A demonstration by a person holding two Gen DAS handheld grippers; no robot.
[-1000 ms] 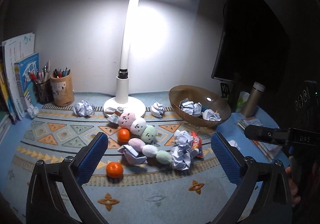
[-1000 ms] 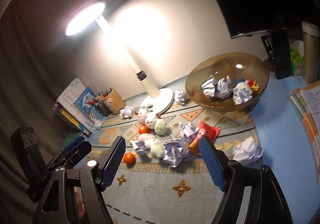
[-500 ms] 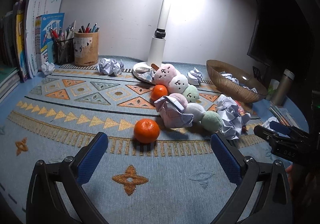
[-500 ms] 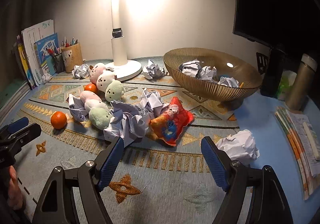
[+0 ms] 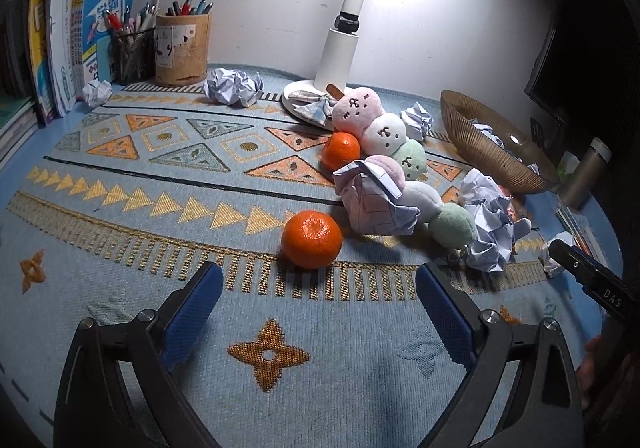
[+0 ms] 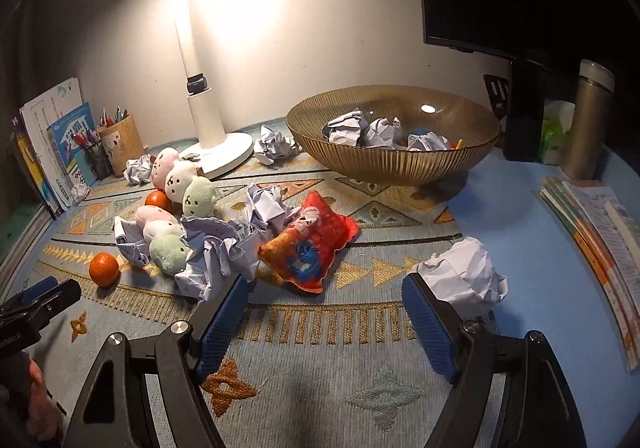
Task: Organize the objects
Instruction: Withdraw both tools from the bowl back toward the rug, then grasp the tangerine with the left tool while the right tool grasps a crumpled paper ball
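A mandarin lies on the patterned mat just ahead of my left gripper. Its jaws are closing with nothing between them. A second mandarin sits by two plush dango skewers and a checked paper ball. My right gripper stands open low over the mat. A red snack packet lies just beyond its fingertips, and a white paper ball sits beside its right finger. The amber ribbed bowl at the back holds several paper balls.
A white lamp base stands behind the plush toys. Pen cups and books line the back left. A metal flask and a dark monitor stand at the back right, and booklets lie along the right edge.
Both grippers have dropped close to the mat and tipped more level. The mandarin now looms near the left fingertips, whose gap has narrowed a little. The packet sits nearer the right ones.
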